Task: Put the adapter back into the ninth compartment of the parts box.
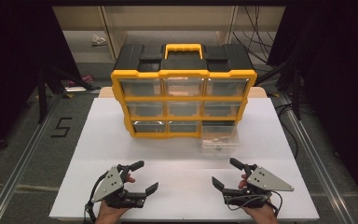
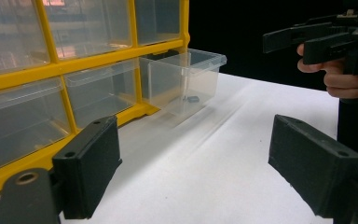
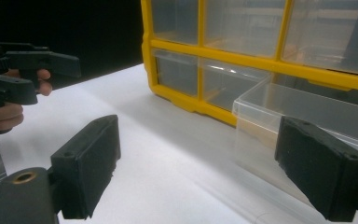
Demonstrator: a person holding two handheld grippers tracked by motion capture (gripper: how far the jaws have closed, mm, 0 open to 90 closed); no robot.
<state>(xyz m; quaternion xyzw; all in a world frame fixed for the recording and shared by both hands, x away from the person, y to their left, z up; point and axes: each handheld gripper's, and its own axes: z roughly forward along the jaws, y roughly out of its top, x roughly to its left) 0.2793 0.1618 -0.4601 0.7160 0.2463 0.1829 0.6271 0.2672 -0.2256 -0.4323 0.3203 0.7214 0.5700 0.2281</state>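
- High view, nearest first: the left gripper (image 1: 141, 176) and the right gripper (image 1: 226, 172) hover low over the near part of the white table (image 1: 98, 140), each in a hand, jaws spread wide with nothing between them.
- Ahead of the right gripper and nearest to it, a clear plastic drawer (image 1: 220, 138) stands pulled out of the bottom right slot of the cabinet, its front end resting toward the table, well apart from both grippers.
- In the left gripper view the drawer (image 2: 186, 79) lies ahead and a little left between the jaws, with a small dark part (image 2: 192, 99) on its floor; the right gripper (image 2: 317, 39) is off to the upper right.
- In the right gripper view the drawer (image 3: 303, 116) sits just beyond the right jaw, its open rim facing up.
- Handling, as a judgement: the drawer looks light, thin-walled and smooth, so it may slip or flex under a hard pinch; the front wall or its lip seems the best hold, with jaws across the wall, not the corners.
- It should slide easily but could tilt and spill its small contents if lifted at one end.
- Farthest, the yellow and black cabinet (image 1: 183, 74) looks stiff and much heavier; it may still shift if the drawer is pushed hard.
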